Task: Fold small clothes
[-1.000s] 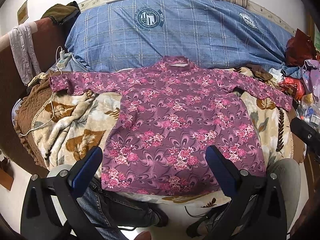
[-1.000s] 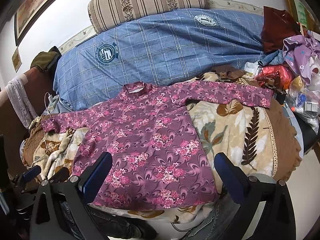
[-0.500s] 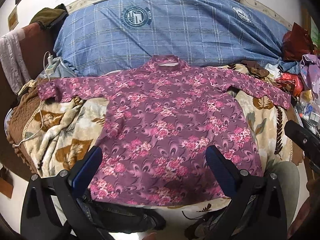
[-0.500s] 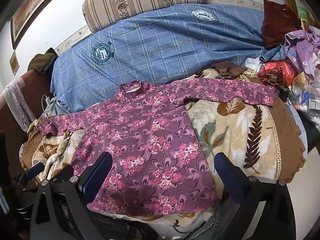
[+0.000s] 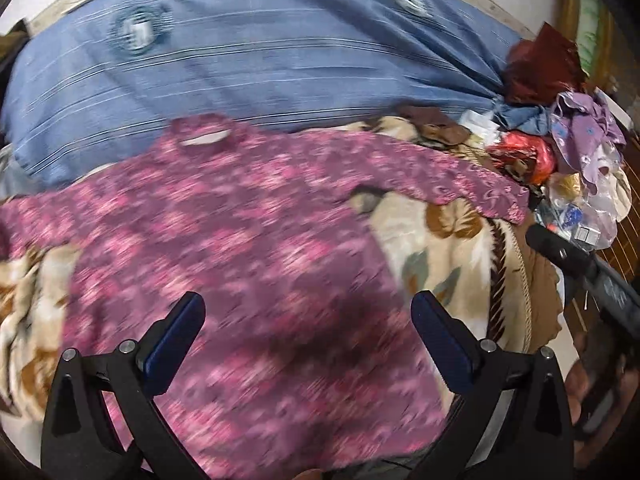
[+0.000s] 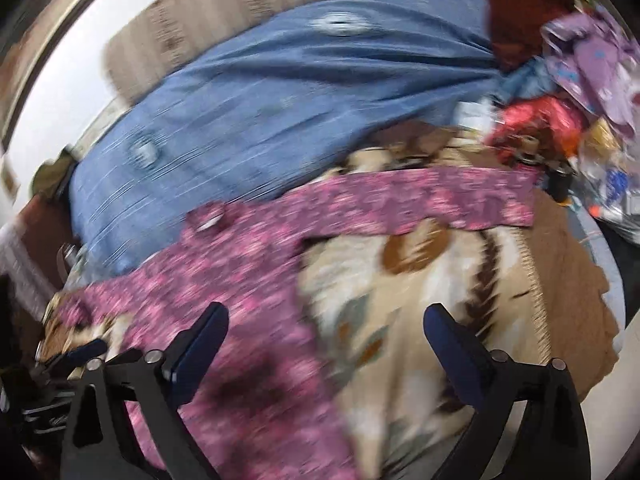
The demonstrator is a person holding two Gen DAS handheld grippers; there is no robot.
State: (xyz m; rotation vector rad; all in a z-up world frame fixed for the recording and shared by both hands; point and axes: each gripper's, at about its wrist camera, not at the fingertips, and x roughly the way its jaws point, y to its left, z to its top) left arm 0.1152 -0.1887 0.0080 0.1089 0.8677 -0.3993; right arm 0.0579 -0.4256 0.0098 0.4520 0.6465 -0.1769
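Leaf-print blanket covered the bed, blue quilt behind. Floral top lay spread flat there. Only my right view caught the striped cushion. Both jaws gaped empty, right just narrowing slightly.

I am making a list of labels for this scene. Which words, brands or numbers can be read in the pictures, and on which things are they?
None can be read.
Round emblems on the blue bedding: too blurred by motion.
Small packets in the clutter pile: too small and blurred.
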